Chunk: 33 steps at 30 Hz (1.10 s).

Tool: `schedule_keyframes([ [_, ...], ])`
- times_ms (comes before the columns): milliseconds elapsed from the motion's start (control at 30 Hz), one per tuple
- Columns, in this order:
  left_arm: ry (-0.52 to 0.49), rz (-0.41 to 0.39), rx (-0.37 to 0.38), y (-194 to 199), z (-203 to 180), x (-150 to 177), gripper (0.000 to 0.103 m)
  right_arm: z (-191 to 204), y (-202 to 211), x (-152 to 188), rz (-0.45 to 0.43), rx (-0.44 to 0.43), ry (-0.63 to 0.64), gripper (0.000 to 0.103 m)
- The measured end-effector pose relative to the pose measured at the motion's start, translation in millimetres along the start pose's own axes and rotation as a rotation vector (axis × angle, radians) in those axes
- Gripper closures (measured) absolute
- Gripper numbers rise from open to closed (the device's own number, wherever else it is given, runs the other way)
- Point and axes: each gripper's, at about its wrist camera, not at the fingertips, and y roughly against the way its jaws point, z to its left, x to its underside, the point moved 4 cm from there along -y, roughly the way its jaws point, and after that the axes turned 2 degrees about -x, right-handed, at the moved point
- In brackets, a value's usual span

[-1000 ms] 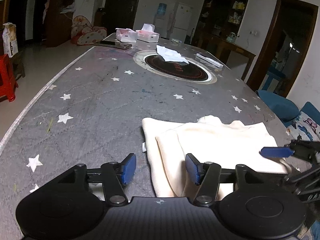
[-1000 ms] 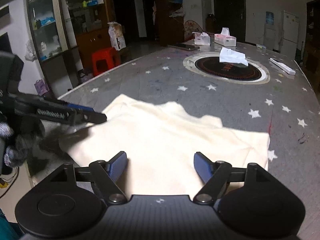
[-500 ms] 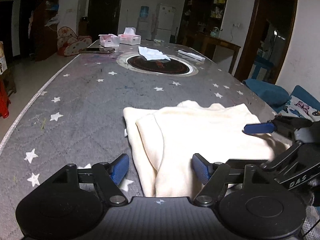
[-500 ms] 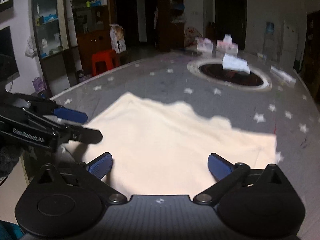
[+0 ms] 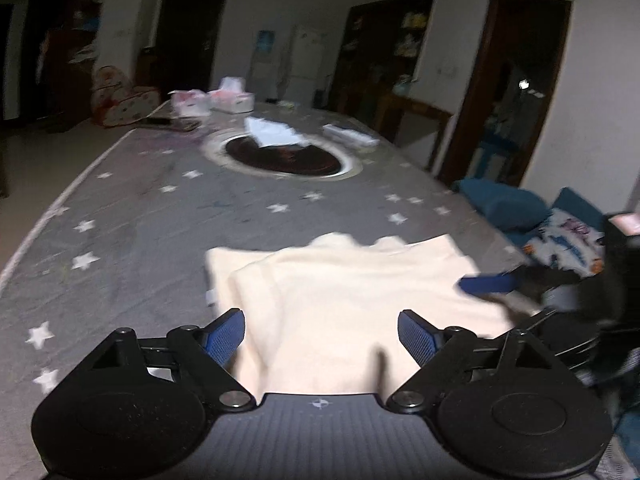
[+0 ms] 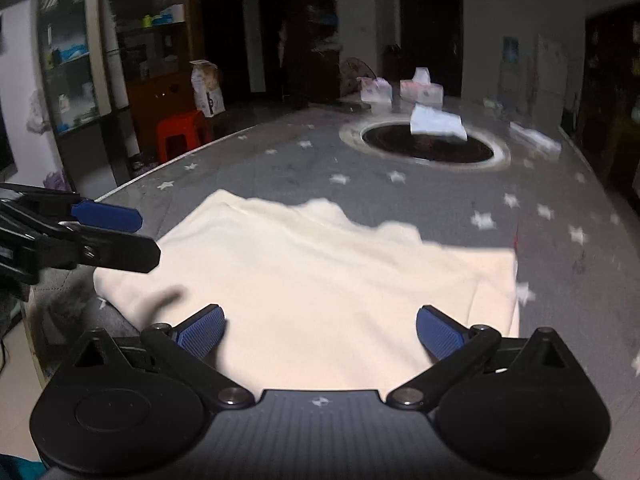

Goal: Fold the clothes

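Observation:
A cream garment (image 5: 336,304) lies folded flat on the grey star-patterned table (image 5: 160,232), near its front edge; it also shows in the right wrist view (image 6: 320,292). My left gripper (image 5: 320,336) is open and empty, held just above the garment's near left part. My right gripper (image 6: 320,336) is open and empty above the garment's near edge. The right gripper shows at the right of the left wrist view (image 5: 520,292). The left gripper shows at the left of the right wrist view (image 6: 100,236).
A round dark hotplate (image 5: 284,158) with a white tissue (image 5: 276,136) sits mid-table. Tissue boxes (image 5: 232,100) and a phone stand at the far end. A blue cushion (image 5: 508,208) lies right of the table, a red stool (image 6: 180,136) left.
Both grippers have opened wider and pulled back and up from the garment. The garment lies as before.

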Motion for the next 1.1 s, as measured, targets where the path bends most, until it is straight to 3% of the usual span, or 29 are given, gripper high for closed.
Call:
schedule_keyframes([
  [167,0.032,-0.022,0.11,-7.4,-15.2,-3.8,0.017,-0.1,6.7,0.7,-0.032,0.0,0.014,0.0],
  [300,0.053,-0.024,0.201,-11.5,-22.6,0.6,0.005,-4.8,10.9,2.7,-0.04,-0.004,-0.004,0.0],
  [433,0.054,0.005,0.228,-18.4,-25.8,9.0,0.0,-9.7,10.6,7.8,-0.039,-0.006,-0.023,0.0],
  [833,0.115,0.032,0.277,-21.0,-13.6,20.7,0.0,-18.4,12.3,11.6,-0.04,-0.039,-0.044,0.0],
  [1100,0.153,0.026,0.305,-20.1,-7.4,20.9,0.0,-48.8,38.2,-1.7,-0.064,-0.171,-0.192,0.0],
])
